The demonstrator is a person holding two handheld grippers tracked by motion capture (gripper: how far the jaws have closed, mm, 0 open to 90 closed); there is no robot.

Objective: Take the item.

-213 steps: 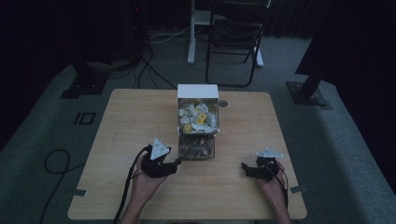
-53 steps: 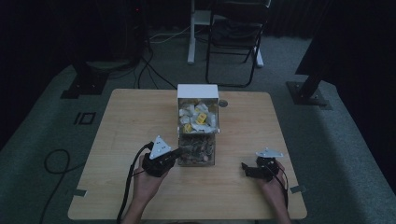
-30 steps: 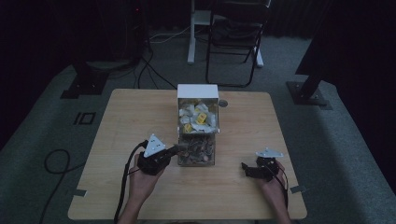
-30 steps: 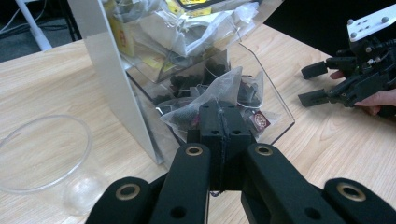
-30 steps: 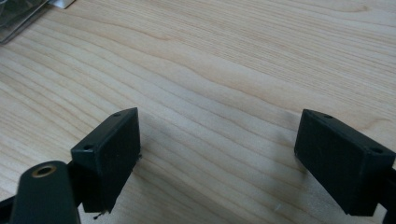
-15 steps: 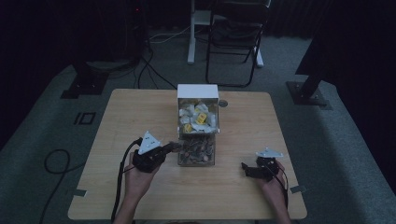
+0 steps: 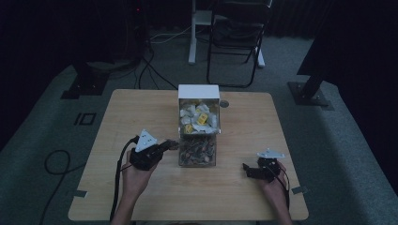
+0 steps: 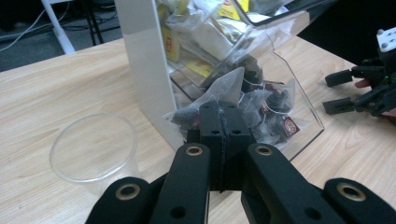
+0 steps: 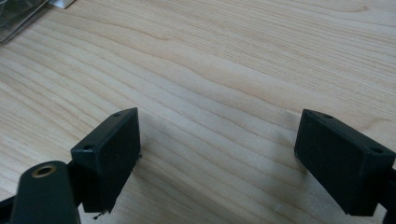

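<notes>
- Step in hand looks like pulling a tea bag out: the left gripper [image 8: 219, 135] has its jaws pressed together on a mesh pyramid tea bag with dark tea inside [image 8: 224, 91], pinched right at the mouth of the clear acrylic dispenser box with the white back [image 8: 140, 56]
- The bag is just outside the box's lower tray, hanging off the jaw tips above the light wooden table [image 8: 60, 84], with other bags piled behind it
- A clear plastic cup [image 8: 93, 147] stands just beside the box on the gripper's left, empty as far as can be seen, so that's probably where the bag goes
- Next move would be to swing over the cup's rim, keep the string and tag from snagging the pile, then let go
- Pose: in the high view the left gripper [image 7: 159, 149] points at the box front, forearm coming in from the bottom edge
- The right gripper [image 9: 217, 154] sits low over bare wood with jaws spread wide, nothing between them, well apart from the box
</notes>
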